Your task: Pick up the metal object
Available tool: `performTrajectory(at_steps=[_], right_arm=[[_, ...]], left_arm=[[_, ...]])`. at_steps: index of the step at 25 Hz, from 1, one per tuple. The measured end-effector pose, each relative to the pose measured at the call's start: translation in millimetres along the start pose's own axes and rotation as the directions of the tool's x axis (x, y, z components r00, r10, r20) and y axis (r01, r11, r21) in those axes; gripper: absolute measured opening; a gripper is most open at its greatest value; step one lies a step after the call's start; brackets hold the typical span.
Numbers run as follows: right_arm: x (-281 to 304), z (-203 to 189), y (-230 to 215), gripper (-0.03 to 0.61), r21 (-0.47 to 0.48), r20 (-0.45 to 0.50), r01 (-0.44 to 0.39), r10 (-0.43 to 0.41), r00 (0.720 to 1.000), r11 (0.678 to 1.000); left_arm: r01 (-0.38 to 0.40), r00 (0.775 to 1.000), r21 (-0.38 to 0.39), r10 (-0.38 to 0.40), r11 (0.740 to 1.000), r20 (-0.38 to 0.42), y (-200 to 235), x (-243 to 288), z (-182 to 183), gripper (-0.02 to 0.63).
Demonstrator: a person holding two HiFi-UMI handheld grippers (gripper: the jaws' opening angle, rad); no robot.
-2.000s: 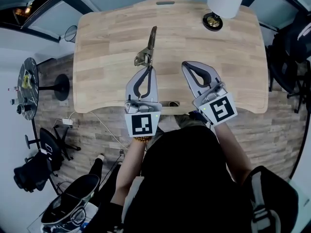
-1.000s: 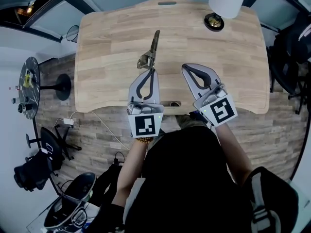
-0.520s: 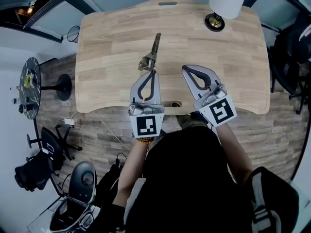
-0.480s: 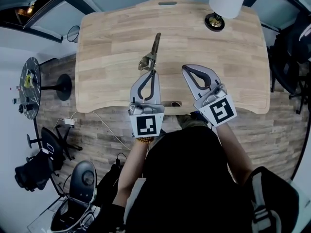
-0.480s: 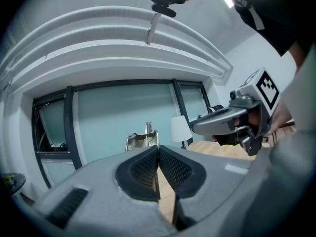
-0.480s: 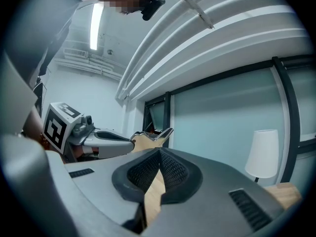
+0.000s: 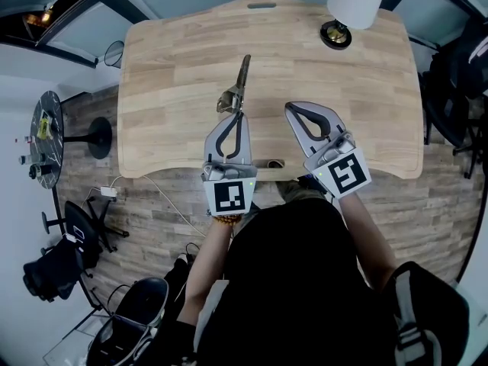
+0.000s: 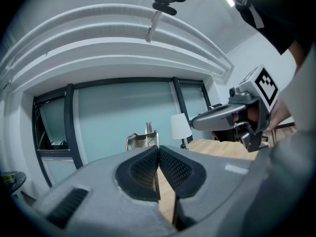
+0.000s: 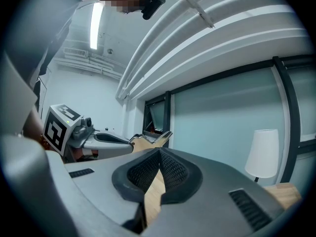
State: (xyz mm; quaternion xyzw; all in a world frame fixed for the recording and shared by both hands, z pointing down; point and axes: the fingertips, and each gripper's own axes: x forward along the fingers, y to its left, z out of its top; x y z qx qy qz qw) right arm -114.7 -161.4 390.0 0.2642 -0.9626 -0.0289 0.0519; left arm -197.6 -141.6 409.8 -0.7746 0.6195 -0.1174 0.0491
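Currently left claw (image 7: 237,113) is clamped tight on the near end of the metal object (image 7: 238,81), which sticks out ahead over the wooden surface (image 7: 168,67). Right claw (image 7: 294,107) is closed, empty, alongside.

The right gripper (image 9: 159,152), jaws together and empty, faces the left gripper (image 9: 129,142) clamping the metal object (image 9: 160,137).

No readable words or numbers are showing. Only black-and-white square code markers (image 7: 229,197) are facing up, one on the left tool (image 7: 238,113), one on the right tool (image 7: 290,106).
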Motion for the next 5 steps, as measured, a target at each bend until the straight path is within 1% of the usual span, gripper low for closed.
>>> performTrajectory(at_steps=[5], right_arm=[[2.3,-0.8,0.5,0.002,-0.018,-0.007,-0.01,0.01,1.0,1.0]], left_arm=[[-0.013,1.0,-0.028,0.013,1.0,-0.016,2.0,1.1,-10.3,0.018]])
